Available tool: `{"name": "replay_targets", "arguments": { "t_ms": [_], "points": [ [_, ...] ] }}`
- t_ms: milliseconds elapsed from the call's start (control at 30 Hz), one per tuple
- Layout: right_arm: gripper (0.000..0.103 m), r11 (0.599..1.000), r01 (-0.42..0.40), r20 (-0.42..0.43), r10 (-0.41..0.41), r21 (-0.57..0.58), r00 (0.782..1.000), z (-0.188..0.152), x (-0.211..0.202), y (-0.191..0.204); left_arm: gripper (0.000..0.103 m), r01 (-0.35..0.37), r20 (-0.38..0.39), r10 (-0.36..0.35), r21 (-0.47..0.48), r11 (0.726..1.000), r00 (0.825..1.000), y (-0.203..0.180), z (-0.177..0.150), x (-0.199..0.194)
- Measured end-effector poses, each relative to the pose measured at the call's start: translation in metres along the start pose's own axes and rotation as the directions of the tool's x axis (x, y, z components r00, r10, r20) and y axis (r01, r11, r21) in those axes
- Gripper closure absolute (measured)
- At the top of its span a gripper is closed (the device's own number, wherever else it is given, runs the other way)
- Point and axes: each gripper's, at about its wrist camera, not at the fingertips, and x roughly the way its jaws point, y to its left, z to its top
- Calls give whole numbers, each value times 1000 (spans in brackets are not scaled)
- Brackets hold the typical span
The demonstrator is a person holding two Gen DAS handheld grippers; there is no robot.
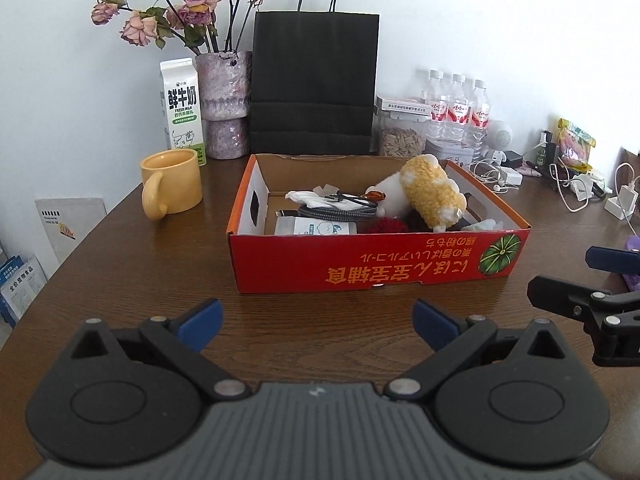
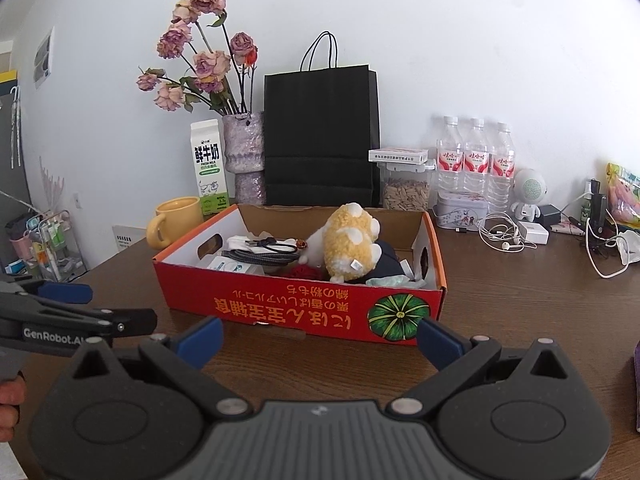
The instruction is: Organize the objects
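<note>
Right gripper (image 2: 318, 338) low over the brown table (image 2: 520, 300), jaws spread wide, nothing between them. Straight ahead, a red cardboard box (image 2: 304, 300) holding a yellow-and-white plush toy (image 2: 352, 240), a coiled cable (image 2: 264, 256) and a red yarn ball (image 2: 306, 272). Off to the left, the left gripper (image 2: 100, 308), a hand (image 2: 10, 408) beneath it. Beyond the box, a black paper bag (image 2: 320, 136) against the wall.

Both views are bright with soft, even daylight, and the white wall (image 1: 460, 20) is nearly washed out. The dark wooden worktop (image 1: 132, 280) carries a pale sheen, strongest to the right of the red box (image 1: 360, 264). Shadows under that box are faint and diffuse. Fisheye distortion bends the worktop edges and darkens the picture corners. Focus is sharp at the box; small clutter far to its right is softer.
</note>
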Motion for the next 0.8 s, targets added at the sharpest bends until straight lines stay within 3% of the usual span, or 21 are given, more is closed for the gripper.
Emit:
{"name": "replay_targets", "arguments": {
  "t_ms": [800],
  "points": [
    [0,1000,1,-1,-1,1,1000,-1,0,1,0,-8,-8,8,0,1000,1000,0,0,1]
  ]
}}
